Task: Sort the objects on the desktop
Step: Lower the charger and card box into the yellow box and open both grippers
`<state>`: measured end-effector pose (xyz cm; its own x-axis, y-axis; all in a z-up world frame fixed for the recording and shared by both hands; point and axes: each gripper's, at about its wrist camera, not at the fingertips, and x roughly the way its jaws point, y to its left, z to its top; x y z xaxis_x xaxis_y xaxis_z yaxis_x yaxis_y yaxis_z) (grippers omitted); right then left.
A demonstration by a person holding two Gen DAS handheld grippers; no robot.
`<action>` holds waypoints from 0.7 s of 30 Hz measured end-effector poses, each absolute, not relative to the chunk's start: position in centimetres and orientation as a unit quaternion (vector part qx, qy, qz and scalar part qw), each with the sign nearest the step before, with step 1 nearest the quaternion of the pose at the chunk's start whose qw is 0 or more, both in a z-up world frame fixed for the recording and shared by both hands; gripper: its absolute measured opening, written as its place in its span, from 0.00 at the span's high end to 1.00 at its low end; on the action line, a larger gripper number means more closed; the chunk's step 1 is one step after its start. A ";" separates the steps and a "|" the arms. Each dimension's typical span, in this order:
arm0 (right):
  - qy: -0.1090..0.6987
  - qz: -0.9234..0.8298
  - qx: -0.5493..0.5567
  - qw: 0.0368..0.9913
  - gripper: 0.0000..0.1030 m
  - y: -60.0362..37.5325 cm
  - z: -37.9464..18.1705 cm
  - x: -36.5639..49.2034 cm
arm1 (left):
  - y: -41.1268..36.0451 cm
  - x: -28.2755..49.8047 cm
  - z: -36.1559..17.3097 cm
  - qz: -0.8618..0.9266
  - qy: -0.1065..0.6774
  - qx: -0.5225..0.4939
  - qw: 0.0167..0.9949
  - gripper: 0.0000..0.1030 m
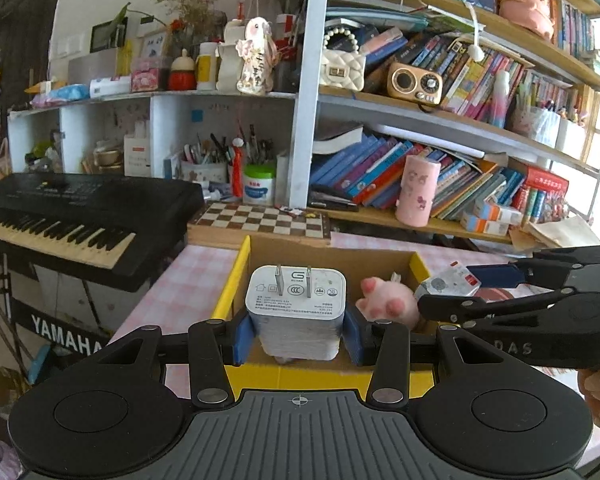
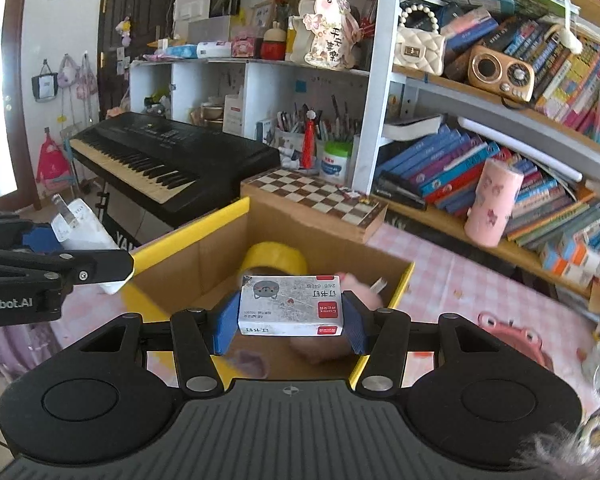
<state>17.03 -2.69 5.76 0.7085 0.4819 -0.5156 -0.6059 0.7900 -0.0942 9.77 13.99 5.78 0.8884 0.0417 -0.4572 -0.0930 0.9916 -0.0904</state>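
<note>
Over the box (image 1: 416,266), the left gripper (image 1: 296,338) pinches the charger (image 1: 296,308).

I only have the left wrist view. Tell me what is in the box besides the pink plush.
Observer: A yellow tape roll lies at the far end of the cardboard box, hidden from you by the white charger.
Operator: Read me what the right gripper holds.
Observer: The right gripper is shut on a small staple box with a grey cat face printed on it.
Operator: Report what sits on the table right of the box.
Observer: A pink frog-like toy rests on the checked tablecloth there.
</note>
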 end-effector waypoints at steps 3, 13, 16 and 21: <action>0.243 0.304 -0.150 0.909 0.51 -2.3 5.1 18.7 | 13.8 11.2 5.2 0.039 0.240 -0.059 0.968 0.58; 0.266 0.336 -0.215 0.878 0.51 -0.4 2.2 23.3 | 12.9 15.9 3.0 0.046 0.276 -0.052 0.959 0.58; 0.284 0.350 -0.243 0.859 0.51 0.2 0.8 24.3 | 12.8 17.0 2.0 0.051 0.297 -0.045 0.952 0.58; 0.295 0.373 -0.266 0.839 0.51 0.6 -0.4 25.3 | 12.3 18.2 0.4 0.060 0.341 -0.032 0.938 0.58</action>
